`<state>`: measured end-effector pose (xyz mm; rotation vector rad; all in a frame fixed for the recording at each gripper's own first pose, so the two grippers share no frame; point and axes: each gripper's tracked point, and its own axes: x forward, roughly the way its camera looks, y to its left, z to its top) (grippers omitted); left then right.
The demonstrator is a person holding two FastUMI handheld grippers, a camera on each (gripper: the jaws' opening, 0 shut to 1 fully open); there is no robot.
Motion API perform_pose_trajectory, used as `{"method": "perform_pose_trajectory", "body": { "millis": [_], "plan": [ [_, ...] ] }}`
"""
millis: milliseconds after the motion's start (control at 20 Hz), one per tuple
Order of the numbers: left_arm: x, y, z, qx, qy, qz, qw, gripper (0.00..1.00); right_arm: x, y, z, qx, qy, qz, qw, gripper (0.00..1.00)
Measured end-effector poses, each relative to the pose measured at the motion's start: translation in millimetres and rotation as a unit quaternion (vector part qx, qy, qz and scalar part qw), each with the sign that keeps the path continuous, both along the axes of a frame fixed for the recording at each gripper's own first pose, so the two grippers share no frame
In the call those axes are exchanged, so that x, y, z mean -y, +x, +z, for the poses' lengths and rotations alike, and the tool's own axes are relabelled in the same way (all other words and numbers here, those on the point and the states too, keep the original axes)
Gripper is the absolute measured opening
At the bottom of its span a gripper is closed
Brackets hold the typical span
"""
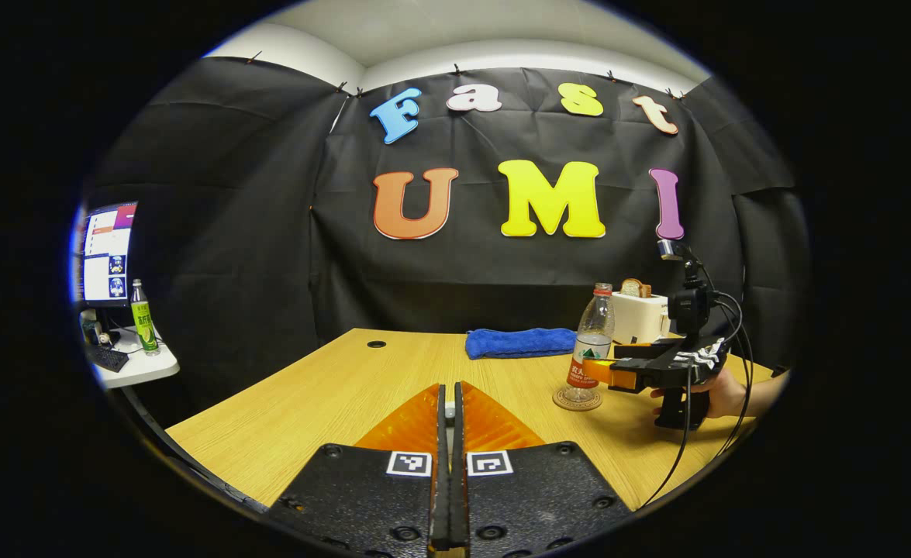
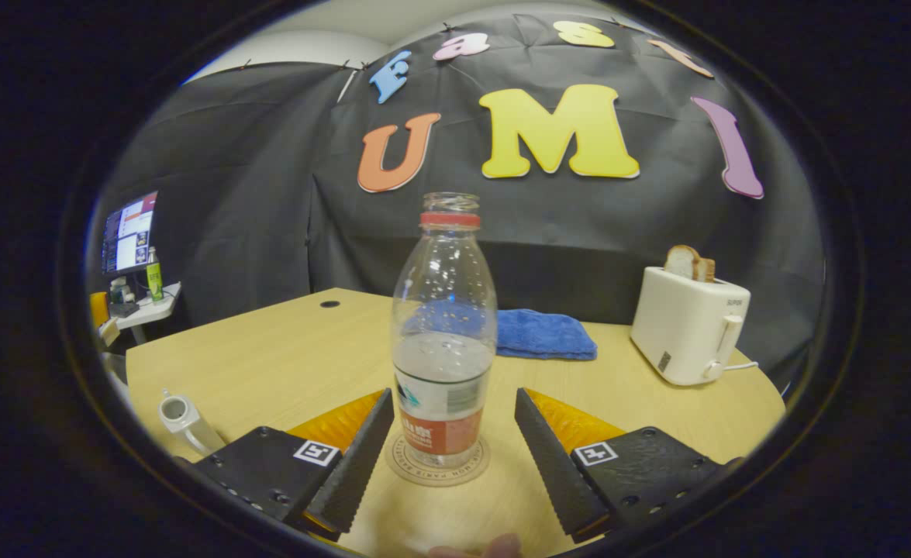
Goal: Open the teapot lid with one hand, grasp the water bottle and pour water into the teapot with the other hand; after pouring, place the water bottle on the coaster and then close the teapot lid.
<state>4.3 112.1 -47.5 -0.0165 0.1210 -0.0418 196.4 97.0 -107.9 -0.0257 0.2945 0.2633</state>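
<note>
Right gripper (image 2: 449,457): fingers spread wide, one each side of the water bottle (image 2: 444,341), gap visible on both sides, no contact. One bottle, uncapped, upright on one round coaster (image 2: 405,465), water about half way up. A white spout (image 2: 180,418) shows at the near left table edge; the rest of that item is cut off.

Left gripper (image 1: 448,434): fingers pressed together, nothing between them, over bare wood near the front edge of the table (image 1: 331,387).

In the left gripper view the bottle and coaster stand toward the right side, with a hand (image 1: 722,395) holding the other gripper beside them.

Open tabletop runs from the bottle left to the rounded edge. Farther back: one folded blue towel (image 2: 540,333), one white toaster (image 2: 688,325) holding toast near the right edge, one cable hole (image 2: 329,304). Beyond the left edge: a side desk (image 1: 133,364) with one monitor (image 1: 106,252) and one green bottle (image 1: 143,318).
</note>
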Motion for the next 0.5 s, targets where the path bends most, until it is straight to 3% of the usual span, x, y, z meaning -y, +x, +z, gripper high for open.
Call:
{"method": "perform_pose_trajectory", "body": {
  "millis": [500],
  "plan": [
    [36, 31, -41, -0.032, -0.03, -0.033, 0.998, 0.03, 76, -114, 14, 0.04, -0.012, -0.055, 0.998, 0.94]
  ]
}}
